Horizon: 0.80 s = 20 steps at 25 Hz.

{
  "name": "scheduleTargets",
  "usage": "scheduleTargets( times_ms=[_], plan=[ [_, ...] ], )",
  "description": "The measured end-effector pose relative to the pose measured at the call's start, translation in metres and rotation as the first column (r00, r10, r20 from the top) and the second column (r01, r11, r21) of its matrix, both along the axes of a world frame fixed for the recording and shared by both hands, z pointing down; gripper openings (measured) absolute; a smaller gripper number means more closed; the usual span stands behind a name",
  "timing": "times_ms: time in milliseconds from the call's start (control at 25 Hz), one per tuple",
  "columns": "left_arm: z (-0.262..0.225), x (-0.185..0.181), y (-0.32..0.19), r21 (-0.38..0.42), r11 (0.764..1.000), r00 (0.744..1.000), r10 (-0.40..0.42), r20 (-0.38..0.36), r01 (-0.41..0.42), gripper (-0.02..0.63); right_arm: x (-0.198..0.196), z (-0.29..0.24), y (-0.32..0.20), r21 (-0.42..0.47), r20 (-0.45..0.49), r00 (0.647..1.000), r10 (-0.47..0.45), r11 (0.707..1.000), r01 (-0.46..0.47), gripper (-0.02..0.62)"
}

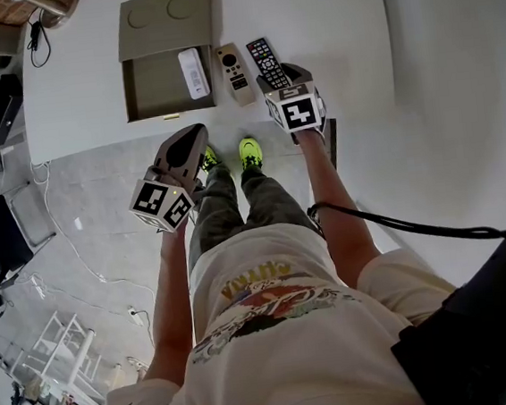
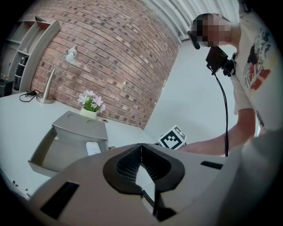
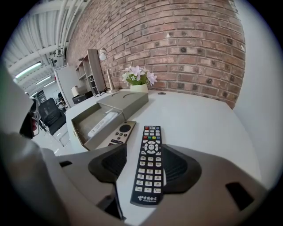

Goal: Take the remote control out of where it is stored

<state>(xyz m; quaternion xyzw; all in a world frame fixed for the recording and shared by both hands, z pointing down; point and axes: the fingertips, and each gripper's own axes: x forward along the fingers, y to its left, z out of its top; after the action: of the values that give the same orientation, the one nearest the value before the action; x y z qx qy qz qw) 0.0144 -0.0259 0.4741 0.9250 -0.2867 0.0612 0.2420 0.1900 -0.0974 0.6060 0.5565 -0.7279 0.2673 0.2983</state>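
Black remote (image 1: pixel 265 61) lies flat on the tabletop (image 1: pixel 324 19), outside the open grey box (image 1: pixel 146 87), beyond the beige remote (image 1: pixel 235 73) beside that box. Right tongs (image 3: pixel 146 170) released, straddling its near end. White remote (image 1: pixel 193 72) inside the box. Left tongs (image 2: pixel 141 165) clenched, empty.

White flat desk (image 1: pixel 324 19). A long black many-button remote control (image 3: pixel 149 163) lies flat on it between the parted jaws of the right gripper (image 3: pixel 145 155). A slim beige remote (image 3: pixel 119 132) lies just left of those jaws, slightly ahead. An open grey-beige rectangular box (image 3: pixel 82 126) sits further left. Far ahead of the jaws: white pot of pale flowers (image 3: pixel 138 87), thin metal desk lamp (image 3: pixel 106 73).
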Motion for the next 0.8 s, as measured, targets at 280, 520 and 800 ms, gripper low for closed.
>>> scheduleTargets(
  times_ms=[280, 520, 800],
  plan=[
    [-0.023, 0.007, -0.001, 0.055, 0.996, 0.997, 0.067, 0.032, -0.069, 0.006, -0.016, -0.030, 0.004, 0.017, 0.024, 0.998, -0.056, 0.998, 0.055, 0.194],
    [-0.040, -0.001, -0.007, 0.024, 0.999, 0.996, 0.038, -0.075, -0.037, 0.006, -0.048, -0.049, 0.007, 0.016, 0.036, 0.991, -0.128, 0.992, 0.128, 0.170],
    [-0.039, -0.030, -0.021, 0.018, 1.000, 0.998, -0.008, -0.067, 0.010, 0.006, -0.085, -0.054, -0.002, -0.016, 0.046, 0.982, -0.181, 0.983, 0.182, 0.171]
  ],
)
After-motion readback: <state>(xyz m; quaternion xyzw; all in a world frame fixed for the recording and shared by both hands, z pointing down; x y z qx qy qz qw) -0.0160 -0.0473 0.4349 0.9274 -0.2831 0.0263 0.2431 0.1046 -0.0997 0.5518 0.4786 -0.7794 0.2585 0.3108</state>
